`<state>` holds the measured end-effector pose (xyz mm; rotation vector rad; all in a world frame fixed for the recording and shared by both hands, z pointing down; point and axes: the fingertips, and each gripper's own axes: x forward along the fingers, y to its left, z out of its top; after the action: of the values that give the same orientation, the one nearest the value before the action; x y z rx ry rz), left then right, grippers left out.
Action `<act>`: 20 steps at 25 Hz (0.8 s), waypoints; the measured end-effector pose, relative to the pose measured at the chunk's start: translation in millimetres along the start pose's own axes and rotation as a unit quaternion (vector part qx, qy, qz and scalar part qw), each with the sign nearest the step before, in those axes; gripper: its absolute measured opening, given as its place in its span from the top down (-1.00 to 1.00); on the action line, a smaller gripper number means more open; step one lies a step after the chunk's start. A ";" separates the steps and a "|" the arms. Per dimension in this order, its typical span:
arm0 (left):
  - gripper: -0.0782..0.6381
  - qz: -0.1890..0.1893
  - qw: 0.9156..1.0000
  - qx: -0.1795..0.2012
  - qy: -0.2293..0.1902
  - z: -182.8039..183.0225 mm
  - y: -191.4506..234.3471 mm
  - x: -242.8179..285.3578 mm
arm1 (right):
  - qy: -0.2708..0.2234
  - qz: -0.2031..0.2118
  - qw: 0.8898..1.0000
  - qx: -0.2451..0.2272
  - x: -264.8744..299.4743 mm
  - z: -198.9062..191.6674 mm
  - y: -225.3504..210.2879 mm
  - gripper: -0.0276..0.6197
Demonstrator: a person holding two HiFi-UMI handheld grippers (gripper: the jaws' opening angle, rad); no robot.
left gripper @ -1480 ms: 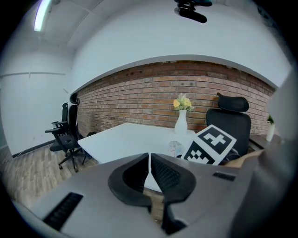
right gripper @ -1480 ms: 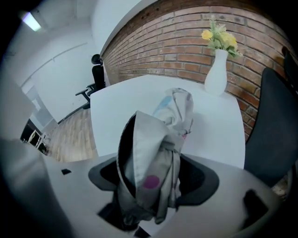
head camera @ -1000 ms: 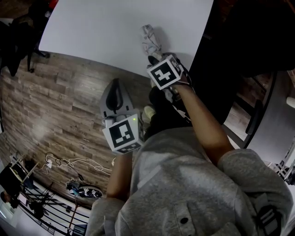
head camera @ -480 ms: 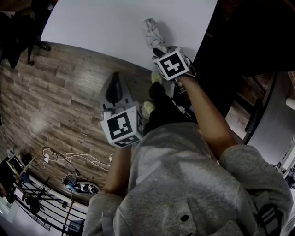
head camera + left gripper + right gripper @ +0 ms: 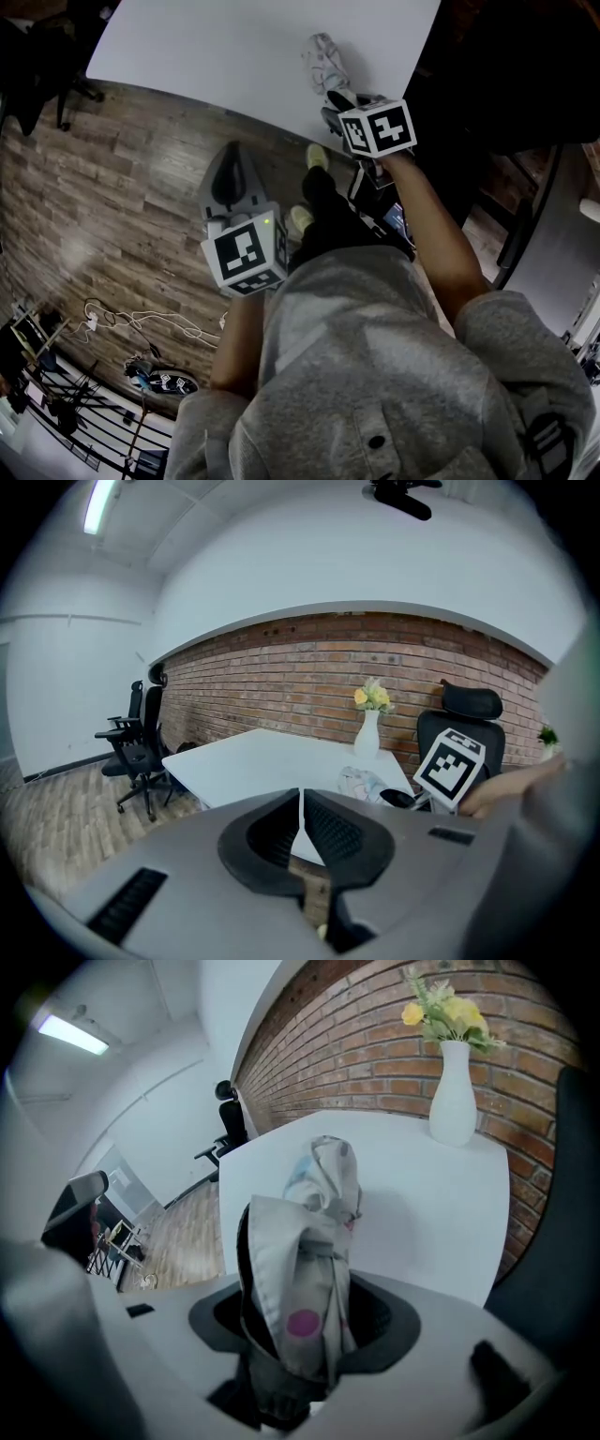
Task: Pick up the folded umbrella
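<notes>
1. Between its jaws, the right gripper (image 5: pixel 302 1327) clamps the near end of the pale, pink-dotted fabric folded umbrella (image 5: pixel 314 1232). The jaws have just been closing on it, seemingly to secure it for lifting.
2. Ahead of that gripper, the umbrella's far end reaches over the flat white table (image 5: pixel 422 1204); whether they touch is unclear.
3. Beside it, the left gripper (image 5: pixel 300 829) is clenched on nothing, probably kept clear.

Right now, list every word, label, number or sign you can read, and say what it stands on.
None: no readable text anywhere.
The left cube and right cube: square markers only, no letters.
On the umbrella: a pink dot, no print.
</notes>
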<state>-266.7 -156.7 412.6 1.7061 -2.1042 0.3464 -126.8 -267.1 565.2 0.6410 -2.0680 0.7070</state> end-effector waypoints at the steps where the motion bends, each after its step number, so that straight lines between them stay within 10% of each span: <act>1: 0.71 -0.001 1.000 0.001 -0.001 -1.8 -1.9 -1.8 | -0.006 0.001 1.000 0.001 -3.9 -1.1 -1.0 0.19; 20: 0.71 -0.015 0.998 0.029 -0.050 12.0 -27.9 -70.0 | -0.243 0.067 0.967 0.037 -173.2 39.7 33.6 0.19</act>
<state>-229.6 -107.1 368.1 1.8209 -2.1560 0.3222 -80.7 -238.1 392.8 0.7808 -2.5660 0.7626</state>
